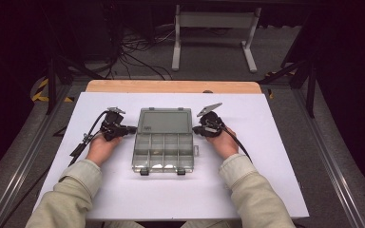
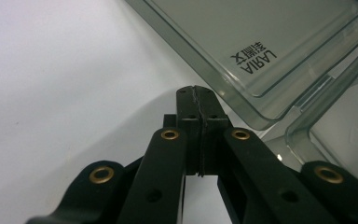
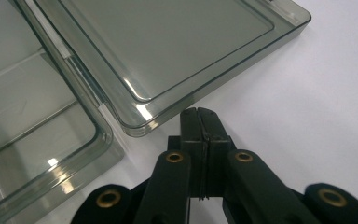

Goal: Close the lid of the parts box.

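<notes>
A clear grey plastic organiser box (image 1: 164, 152) lies open in the middle of the white table, its lid (image 1: 165, 120) folded back flat on the far side. The tray half has several divided compartments. My left gripper (image 1: 134, 128) rests on the table just left of the hinge line, shut with nothing in it. My right gripper (image 1: 195, 129) rests just right of the hinge line, also shut and empty. In the left gripper view the closed jaws (image 2: 196, 91) point at the lid's side edge (image 2: 242, 105). The right gripper view shows closed jaws (image 3: 199, 113) beside the lid's corner (image 3: 142, 126).
The white table surface (image 1: 266, 156) has a wooden strip (image 1: 171, 86) along its far edge. Beyond it cables (image 1: 133, 57) lie on the floor next to a white stand frame (image 1: 214, 33). Metal rails (image 1: 332, 166) run along both sides of the table.
</notes>
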The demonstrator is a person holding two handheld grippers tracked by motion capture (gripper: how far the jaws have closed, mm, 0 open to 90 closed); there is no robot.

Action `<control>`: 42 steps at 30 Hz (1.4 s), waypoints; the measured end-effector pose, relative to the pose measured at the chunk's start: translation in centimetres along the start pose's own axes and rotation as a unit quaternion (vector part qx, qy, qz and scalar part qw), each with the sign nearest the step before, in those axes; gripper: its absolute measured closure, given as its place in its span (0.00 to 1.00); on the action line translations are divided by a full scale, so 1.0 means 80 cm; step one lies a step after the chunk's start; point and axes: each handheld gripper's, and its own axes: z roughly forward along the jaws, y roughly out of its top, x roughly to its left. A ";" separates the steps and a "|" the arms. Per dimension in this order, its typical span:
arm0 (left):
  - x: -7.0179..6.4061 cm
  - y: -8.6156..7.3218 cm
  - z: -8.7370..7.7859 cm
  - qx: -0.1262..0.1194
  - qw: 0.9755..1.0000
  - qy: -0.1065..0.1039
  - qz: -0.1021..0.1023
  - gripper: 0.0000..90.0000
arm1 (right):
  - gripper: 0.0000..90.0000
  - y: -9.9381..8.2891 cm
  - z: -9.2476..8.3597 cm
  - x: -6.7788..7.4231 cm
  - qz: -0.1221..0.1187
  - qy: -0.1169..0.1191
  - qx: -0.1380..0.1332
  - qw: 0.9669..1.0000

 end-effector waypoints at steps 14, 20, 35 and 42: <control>-0.006 0.003 0.004 -0.002 1.000 0.012 -0.004 1.00 | 1.00 0.001 0.003 0.001 0.008 -0.009 -0.007 1.000; -0.009 0.004 0.008 -0.010 1.000 0.025 0.000 1.00 | 1.00 0.002 0.006 0.001 0.006 -0.015 -0.011 1.000; -0.007 0.006 0.013 -0.025 0.999 0.026 -0.012 1.00 | 1.00 0.008 0.013 -0.001 0.012 -0.025 -0.021 0.999; -0.009 0.005 0.014 -0.034 0.999 0.035 -0.011 1.00 | 1.00 0.008 0.016 -0.002 0.019 -0.028 -0.032 0.999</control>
